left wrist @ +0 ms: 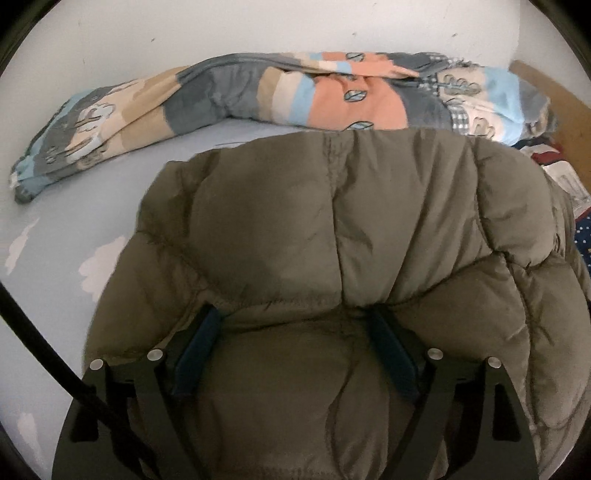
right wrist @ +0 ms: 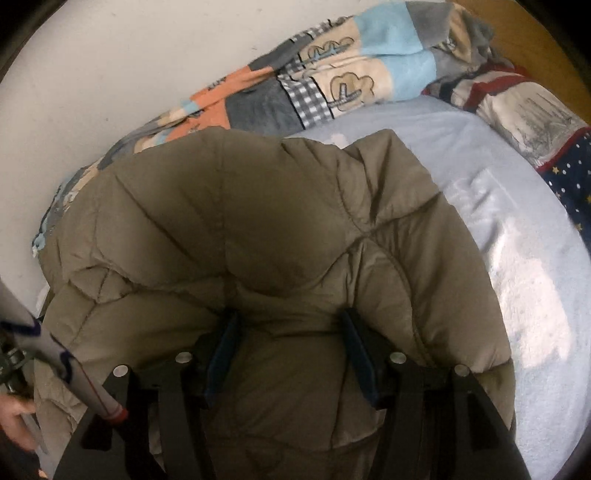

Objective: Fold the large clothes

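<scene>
Puffy olive jacket (left wrist: 332,229) — quilted, bunched

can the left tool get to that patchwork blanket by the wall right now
Probably not as things stand. The left tool has the olive puffer jacket bunched between its fingers, and that jacket lies between it and the patchwork blanket.

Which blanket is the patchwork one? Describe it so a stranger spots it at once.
On the pale blue bed, look along the white wall, behind the olive puffer jacket. The blanket lies bunched there, the only thing in orange, grey, beige and blue patches with leaf drawings.
</scene>
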The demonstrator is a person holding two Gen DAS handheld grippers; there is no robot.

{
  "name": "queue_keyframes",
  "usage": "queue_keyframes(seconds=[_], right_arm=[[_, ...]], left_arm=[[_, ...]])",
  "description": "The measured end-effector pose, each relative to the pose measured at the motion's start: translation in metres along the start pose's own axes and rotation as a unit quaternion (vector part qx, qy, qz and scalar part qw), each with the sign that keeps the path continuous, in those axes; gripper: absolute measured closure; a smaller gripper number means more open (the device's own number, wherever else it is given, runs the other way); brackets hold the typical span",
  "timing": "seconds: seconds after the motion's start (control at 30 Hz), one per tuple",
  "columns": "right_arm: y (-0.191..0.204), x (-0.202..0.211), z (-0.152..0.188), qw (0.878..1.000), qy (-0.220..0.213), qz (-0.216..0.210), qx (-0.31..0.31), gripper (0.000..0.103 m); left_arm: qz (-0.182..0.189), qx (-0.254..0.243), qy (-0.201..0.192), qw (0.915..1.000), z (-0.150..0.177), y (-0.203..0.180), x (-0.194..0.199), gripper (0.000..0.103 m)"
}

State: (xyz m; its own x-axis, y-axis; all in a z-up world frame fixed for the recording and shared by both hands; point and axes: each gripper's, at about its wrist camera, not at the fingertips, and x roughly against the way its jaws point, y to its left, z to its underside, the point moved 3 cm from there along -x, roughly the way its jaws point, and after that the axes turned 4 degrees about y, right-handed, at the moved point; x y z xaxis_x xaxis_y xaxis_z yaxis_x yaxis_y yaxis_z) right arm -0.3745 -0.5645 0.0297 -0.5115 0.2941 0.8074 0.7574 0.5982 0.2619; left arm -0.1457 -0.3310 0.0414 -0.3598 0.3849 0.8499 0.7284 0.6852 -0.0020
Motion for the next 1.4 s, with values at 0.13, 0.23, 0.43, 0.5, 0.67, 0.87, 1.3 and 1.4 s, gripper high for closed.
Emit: queue_keyframes(seconds=[0.13,0.23,0.43,0.5,0.67,0.87,1.3,1.4], right_arm=[[0.006,0.035,0.003,0.999,-0.009,0.010,-0.049,0.043],[0.025,0.082,0.015,0.997,-0.048,-0.029,-0.052,0.043],[0.088,0.143,0.059,0.994,-0.077,-0.069,-0.026,0.072],[0.106,0.152,0.075,0.994,-0.087,-0.067,-0.012,0.075],[0.120,0.135,0.086,0.994,-0.095,-0.052,0.020,0.075],[0.120,0.080,0.078,0.997,-0.061,-0.051,0.019,0.074],[0.109,0.047,0.073,0.997,0.003,-0.070,-0.011,0.073],[0.101,0.070,0.068,0.995,-0.017,-0.092,-0.040,0.073]], left_arm=[[0.046,0.034,-0.026,0.9980,0.026,0.006,0.057,0.020],[0.054,0.052,-0.043,0.9963,0.055,0.008,0.097,0.020],[0.064,0.082,-0.057,0.9929,0.105,0.005,0.142,0.020],[0.048,0.076,-0.071,0.9934,0.108,0.002,0.145,0.020],[0.040,0.055,-0.081,0.9944,0.106,-0.003,0.127,0.020],[0.054,0.064,-0.027,0.9962,0.097,-0.007,0.087,0.020],[0.034,0.044,-0.033,0.9979,0.093,-0.012,0.090,0.018],[0.015,0.038,-0.057,0.9975,0.090,-0.005,0.105,0.018]])
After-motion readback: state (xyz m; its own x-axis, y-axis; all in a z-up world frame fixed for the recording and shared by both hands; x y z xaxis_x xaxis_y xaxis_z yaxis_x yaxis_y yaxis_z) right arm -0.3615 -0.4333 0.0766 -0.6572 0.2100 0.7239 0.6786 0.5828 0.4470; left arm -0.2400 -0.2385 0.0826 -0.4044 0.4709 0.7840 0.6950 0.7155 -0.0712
